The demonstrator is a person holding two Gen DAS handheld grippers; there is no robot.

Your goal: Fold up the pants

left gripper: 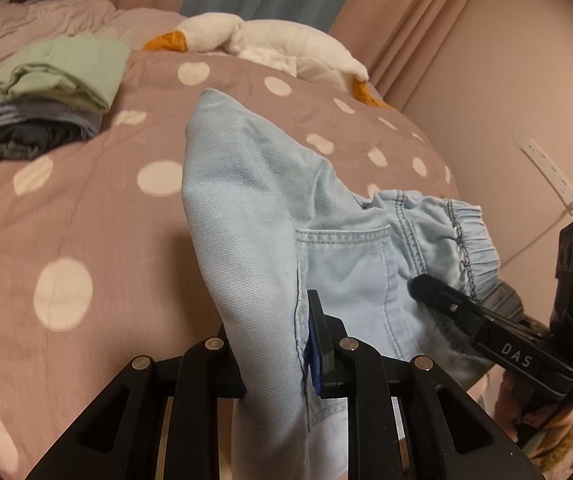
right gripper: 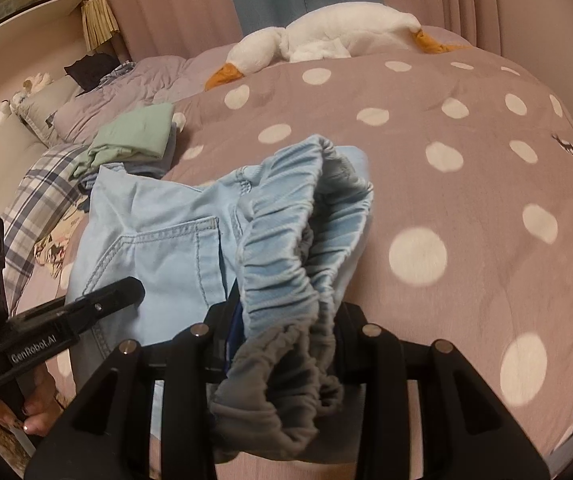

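Light blue denim pants (left gripper: 254,208) with an elastic waistband (right gripper: 286,240) hang bunched between my two grippers above the bed. My left gripper (left gripper: 278,360) is shut on a fold of the pants at a side seam. My right gripper (right gripper: 282,344) is shut on the gathered waistband. The right gripper also shows in the left wrist view (left gripper: 446,304), at the waistband. The left gripper shows in the right wrist view (right gripper: 106,296), against the pocket area (right gripper: 166,248).
A mauve duvet with white dots (left gripper: 86,220) covers the bed. A stack of folded clothes (left gripper: 46,92) lies at the far left. A white goose plush (left gripper: 270,44) lies at the far edge. A wall (left gripper: 486,120) stands right.
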